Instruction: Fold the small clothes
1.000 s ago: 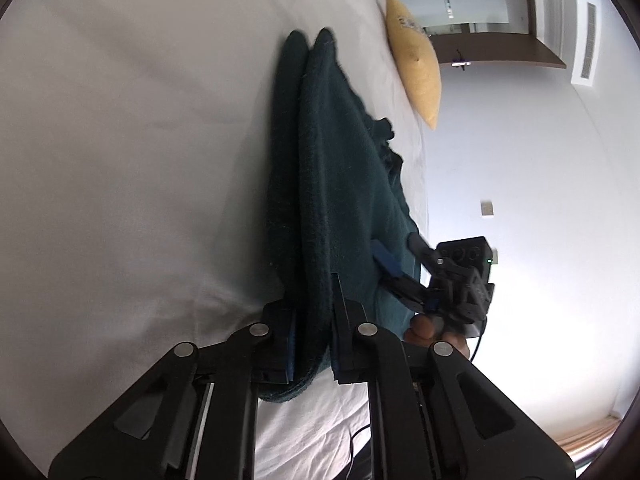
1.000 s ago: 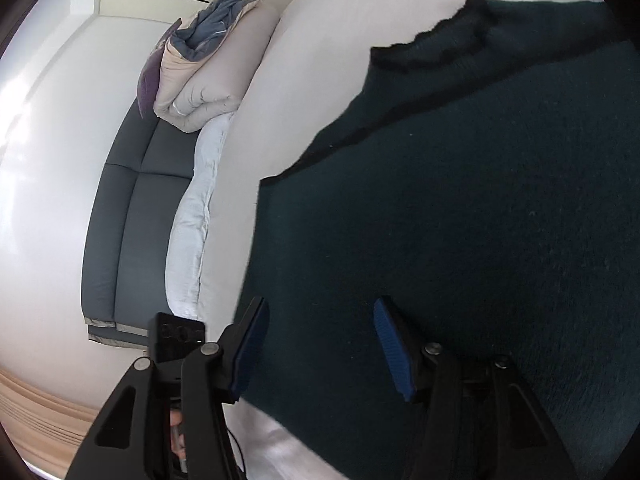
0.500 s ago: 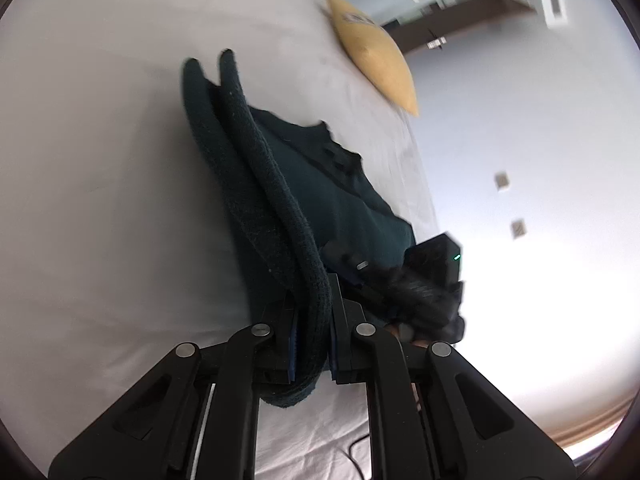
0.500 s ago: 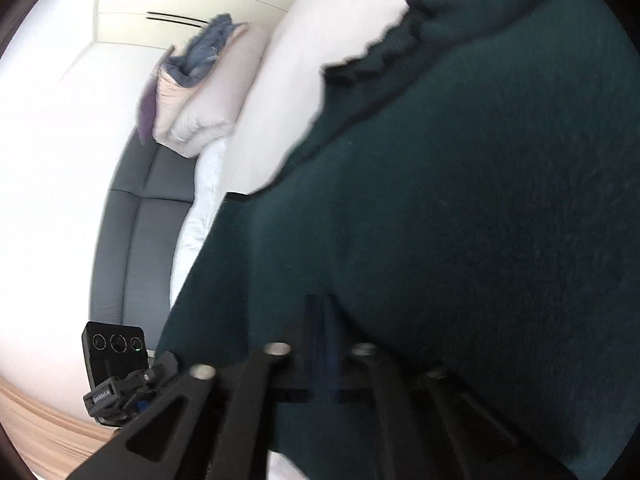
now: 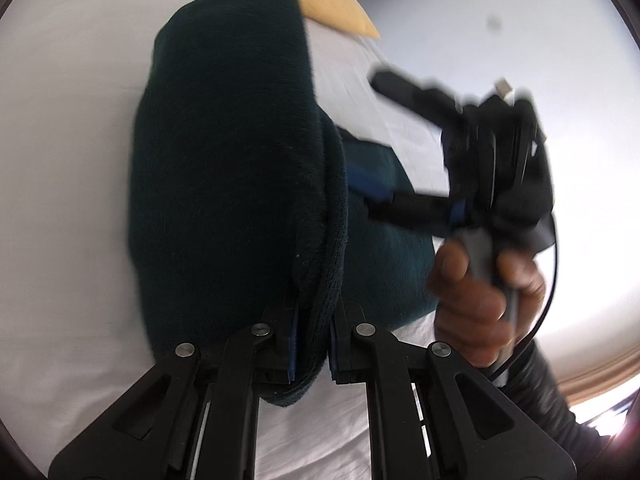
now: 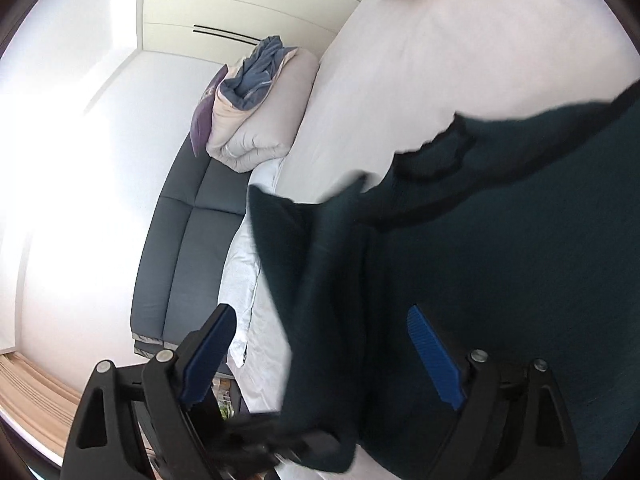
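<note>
A dark teal knitted garment [image 5: 224, 184] lies on a white bed. My left gripper [image 5: 312, 344] is shut on a doubled edge of it and holds that edge lifted, so the fabric stands up in front of the camera. In the left wrist view my right gripper [image 5: 384, 136] is to the right, held in a hand, jaws spread over the lower layer. In the right wrist view the right gripper [image 6: 324, 352] is open above the garment [image 6: 500, 260], with a lifted flap hanging between its blue pads.
The white bed sheet [image 5: 60, 160] surrounds the garment. A yellow pillow [image 5: 320, 0] lies at the head of the bed. A dark sofa [image 6: 188, 264] with folded bedding [image 6: 256, 112] stands beside the bed. A cable [image 5: 548, 280] trails from the right gripper.
My right gripper was shut on the garment half a second ago and is now open. My left gripper has carried its lifted edge over toward the right gripper.
</note>
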The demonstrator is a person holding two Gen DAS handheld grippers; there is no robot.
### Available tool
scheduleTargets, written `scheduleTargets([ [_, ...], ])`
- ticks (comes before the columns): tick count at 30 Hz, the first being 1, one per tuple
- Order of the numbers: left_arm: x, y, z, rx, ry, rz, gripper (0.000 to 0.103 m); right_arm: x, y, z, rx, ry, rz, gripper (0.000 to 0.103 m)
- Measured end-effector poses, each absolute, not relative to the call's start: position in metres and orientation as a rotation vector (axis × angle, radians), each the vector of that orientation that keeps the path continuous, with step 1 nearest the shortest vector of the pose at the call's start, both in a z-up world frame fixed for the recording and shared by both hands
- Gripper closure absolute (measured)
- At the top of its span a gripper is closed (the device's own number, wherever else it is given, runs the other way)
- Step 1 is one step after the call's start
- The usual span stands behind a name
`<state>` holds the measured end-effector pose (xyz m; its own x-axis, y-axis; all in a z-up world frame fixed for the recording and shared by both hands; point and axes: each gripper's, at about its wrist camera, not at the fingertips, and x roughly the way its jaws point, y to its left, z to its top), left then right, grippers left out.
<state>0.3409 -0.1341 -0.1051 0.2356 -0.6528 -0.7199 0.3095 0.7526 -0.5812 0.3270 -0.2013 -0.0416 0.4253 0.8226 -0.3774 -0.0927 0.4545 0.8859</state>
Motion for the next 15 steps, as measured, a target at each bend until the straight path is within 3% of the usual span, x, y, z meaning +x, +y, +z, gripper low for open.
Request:
scheduleTargets([
  [7, 0.335, -0.179, -0.115, -0.293, 1.185, -0.686, 0.094, 0.340, -0.205, -0.045, 0.854, 1.028, 0.668, 0.015],
  [9, 0.332, -0.186, -0.115, -0.274, 1.188, -0.686, 0.094, 0.346, -0.210, -0.054, 0.875, 1.047, 0.641, 0.030],
  [15, 0.329, -0.198, -0.118, -0.249, 1.204, -0.686, 0.094, 0.360, -0.234, -0.079, 1.021, 1.022, 0.609, 0.056],
])
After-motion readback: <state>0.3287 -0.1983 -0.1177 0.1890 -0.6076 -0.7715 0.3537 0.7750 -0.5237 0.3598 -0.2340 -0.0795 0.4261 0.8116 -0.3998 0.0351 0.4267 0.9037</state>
